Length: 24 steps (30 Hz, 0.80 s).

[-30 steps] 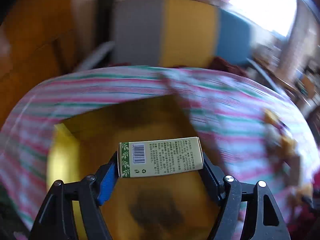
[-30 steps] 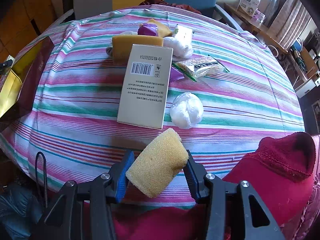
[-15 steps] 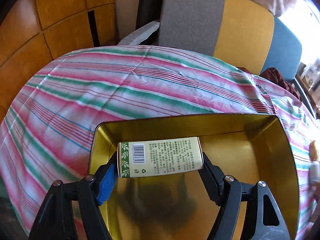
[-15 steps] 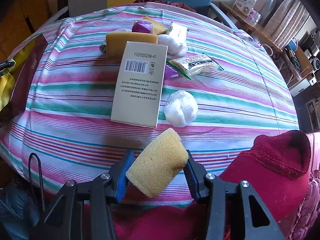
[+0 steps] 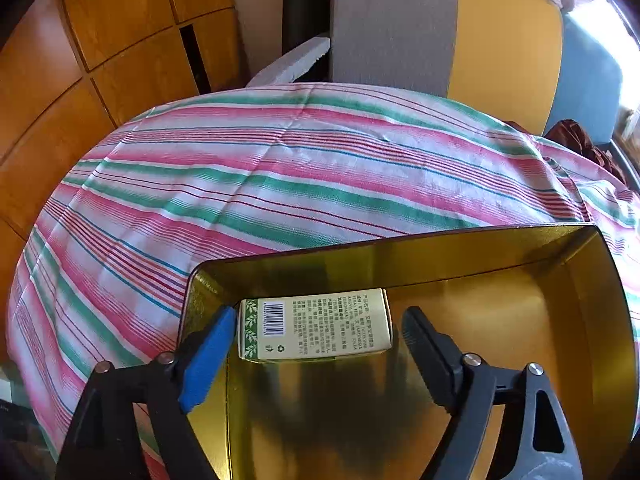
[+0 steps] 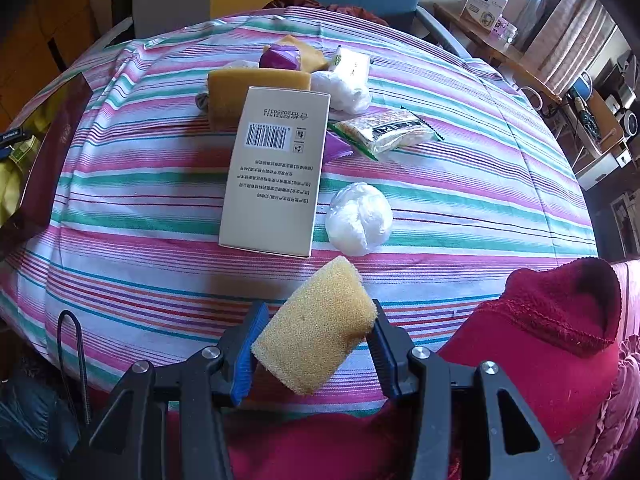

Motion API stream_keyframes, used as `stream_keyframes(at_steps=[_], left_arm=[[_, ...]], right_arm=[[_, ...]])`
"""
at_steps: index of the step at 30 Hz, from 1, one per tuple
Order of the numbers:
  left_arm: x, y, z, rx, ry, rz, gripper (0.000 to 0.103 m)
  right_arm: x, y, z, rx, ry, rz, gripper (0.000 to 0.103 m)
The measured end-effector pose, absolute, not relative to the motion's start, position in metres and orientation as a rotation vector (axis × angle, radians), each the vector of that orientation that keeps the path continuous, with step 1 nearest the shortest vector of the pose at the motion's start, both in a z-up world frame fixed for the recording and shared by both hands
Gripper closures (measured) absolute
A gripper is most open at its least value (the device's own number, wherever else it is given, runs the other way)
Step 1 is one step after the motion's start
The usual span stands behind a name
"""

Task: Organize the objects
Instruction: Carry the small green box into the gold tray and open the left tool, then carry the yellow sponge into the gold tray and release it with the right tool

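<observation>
Left hand-held gripper [image 5: 316, 330]: jaws spread apart over the gold tin [image 5: 592, 280]; a gap shows on each side of the small tea box [image 5: 316, 330], so nothing is gripped.
Tea box: lying flat inside the tin near its back-left corner, barcode face up; whether it has fully settled on the floor of the tin I cannot tell.
Right hand-held gripper [image 6: 316, 346]: closed on the yellow sponge [image 6: 316, 326], held above the near edge of the bench [image 6: 480, 168]; sponge visibly squeezed between the pads.
Left on the bench: large beige carton [image 6: 276, 172], white wrapped ball [image 6: 359, 219], snack packet [image 6: 386, 132], orange block [image 6: 236, 92], purple wrapper [image 6: 280, 57]; all well apart from the tin.
Risk: pulling the left gripper back could catch the blue pad [image 5: 208, 354] on the tin's left wall and drag the tin on the loose striped cloth [image 5: 280, 168]; the sponge may spring out of a weak pinch.
Change: half a second ago the left jaws clamped the tea box above the tin; now they are parted and the box sits lower; the right gripper's hold looks unchanged.
</observation>
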<state>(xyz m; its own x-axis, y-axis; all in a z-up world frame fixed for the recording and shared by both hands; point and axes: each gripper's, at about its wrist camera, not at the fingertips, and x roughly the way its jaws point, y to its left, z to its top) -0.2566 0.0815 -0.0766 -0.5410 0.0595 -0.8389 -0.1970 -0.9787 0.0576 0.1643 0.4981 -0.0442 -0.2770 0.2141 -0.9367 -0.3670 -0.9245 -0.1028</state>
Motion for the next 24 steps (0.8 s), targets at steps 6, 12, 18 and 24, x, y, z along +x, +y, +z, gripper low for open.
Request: stream_keyframes(at_steps=[6, 12, 18, 24], left_arm=[[-0.230, 0.061, -0.047, -1.318, 0.137, 2.667, 0.017], [-0.165, 0.027, -0.017, -1.210, 0.042, 2.723, 0.012], [-0.104, 0.003, -0.014, -1.189, 0.042, 2.728, 0.011], [-0.073, -0.016, -0.028, -1.261, 0.018, 2.715, 0.011]], right_arm=[[0.170, 0.500, -0.039, -1.547, 0.210, 2.285, 0.054], [0.175, 0.498, -0.029, -1.466, 0.261, 2.324, 0.054], [0.171, 0.461, 0.017, -1.350, 0.233, 2.487, 0.054], [0.127, 0.393, 0.045, -1.350, 0.232, 2.762, 0.054]])
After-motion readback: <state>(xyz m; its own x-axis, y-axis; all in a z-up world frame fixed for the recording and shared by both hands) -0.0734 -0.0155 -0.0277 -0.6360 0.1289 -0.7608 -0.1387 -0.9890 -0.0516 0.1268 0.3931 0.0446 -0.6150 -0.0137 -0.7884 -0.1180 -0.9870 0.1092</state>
